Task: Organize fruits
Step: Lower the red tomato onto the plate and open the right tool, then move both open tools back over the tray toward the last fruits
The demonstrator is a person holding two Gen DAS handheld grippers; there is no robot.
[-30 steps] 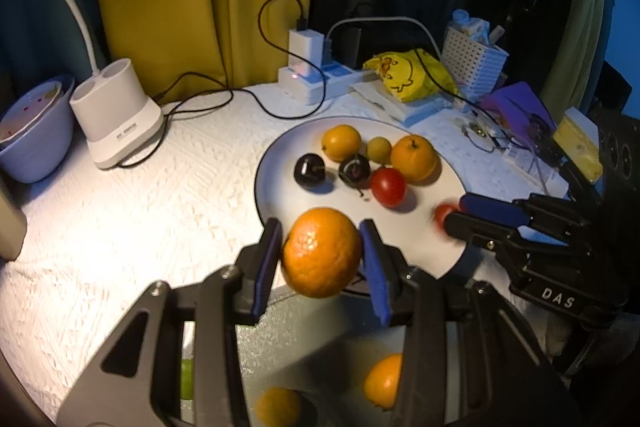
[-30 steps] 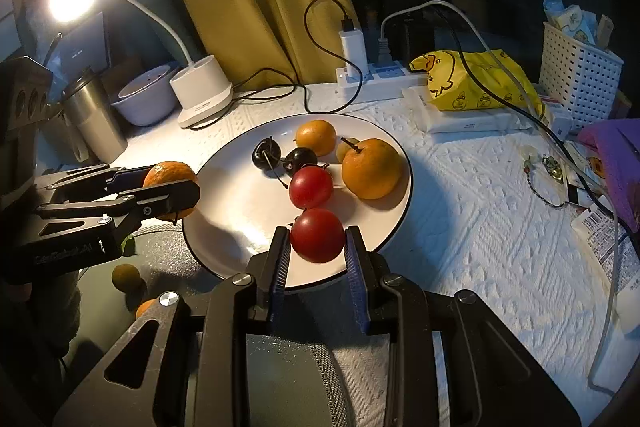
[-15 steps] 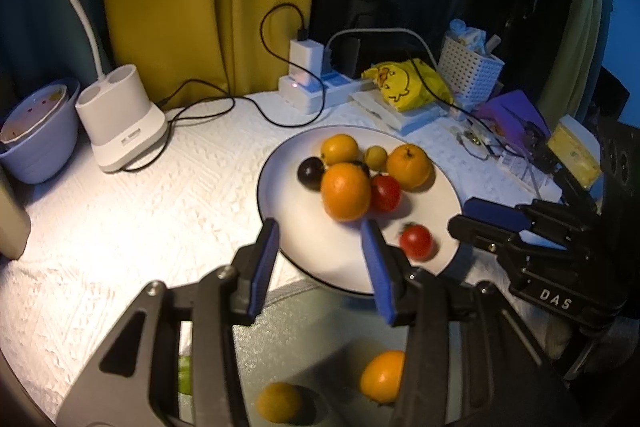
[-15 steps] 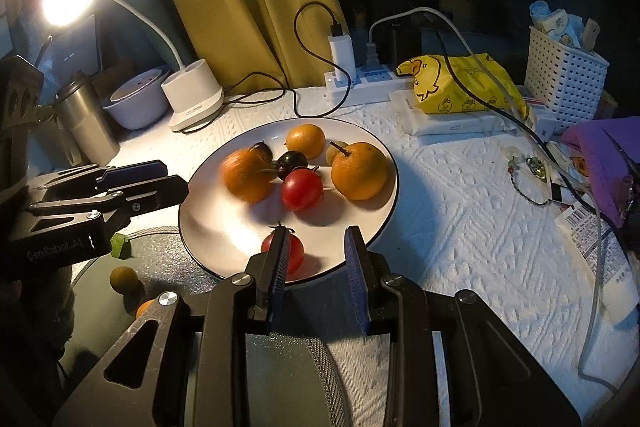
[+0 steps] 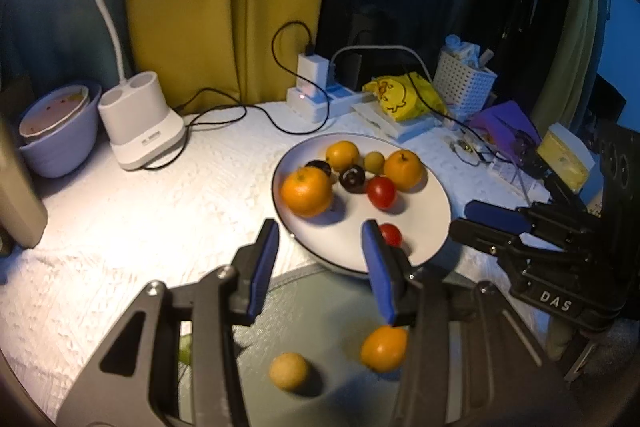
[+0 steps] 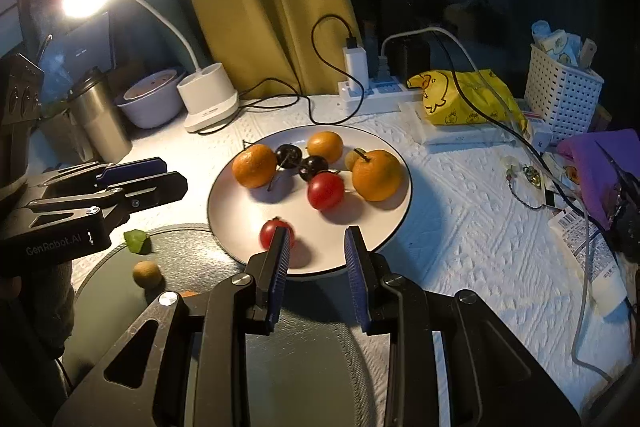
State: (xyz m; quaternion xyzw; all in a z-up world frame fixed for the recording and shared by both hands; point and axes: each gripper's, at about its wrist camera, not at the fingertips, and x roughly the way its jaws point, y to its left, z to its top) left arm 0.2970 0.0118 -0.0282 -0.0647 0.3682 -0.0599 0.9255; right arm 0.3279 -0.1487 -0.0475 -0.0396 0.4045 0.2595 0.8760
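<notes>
A white plate (image 5: 424,227) holds several fruits: oranges, dark cherries and tomatoes. The big orange (image 5: 306,191) lies at the plate's left edge, just beyond my left gripper (image 5: 320,229), which is open and empty. In the right wrist view a small red tomato (image 6: 272,231) lies on the plate (image 6: 384,227) against the left finger of my right gripper (image 6: 317,235). Its jaws stand apart with nothing between them. Below the grippers a grey round mat (image 5: 320,311) carries a small orange (image 5: 384,347) and a yellowish fruit (image 5: 289,371).
A white lamp base (image 6: 208,99), a purple bowl (image 6: 150,103) and a steel tumbler (image 6: 100,123) stand at the back left. Behind the plate are a power strip (image 6: 372,93) with cables, a yellow bag (image 6: 468,99) and a white basket (image 6: 564,87). A green scrap (image 6: 136,241) lies by the mat.
The left gripper let go of the big orange, which now rests on the plate's left side. The right gripper released the small tomato onto the plate. Both grippers drew back and up.
</notes>
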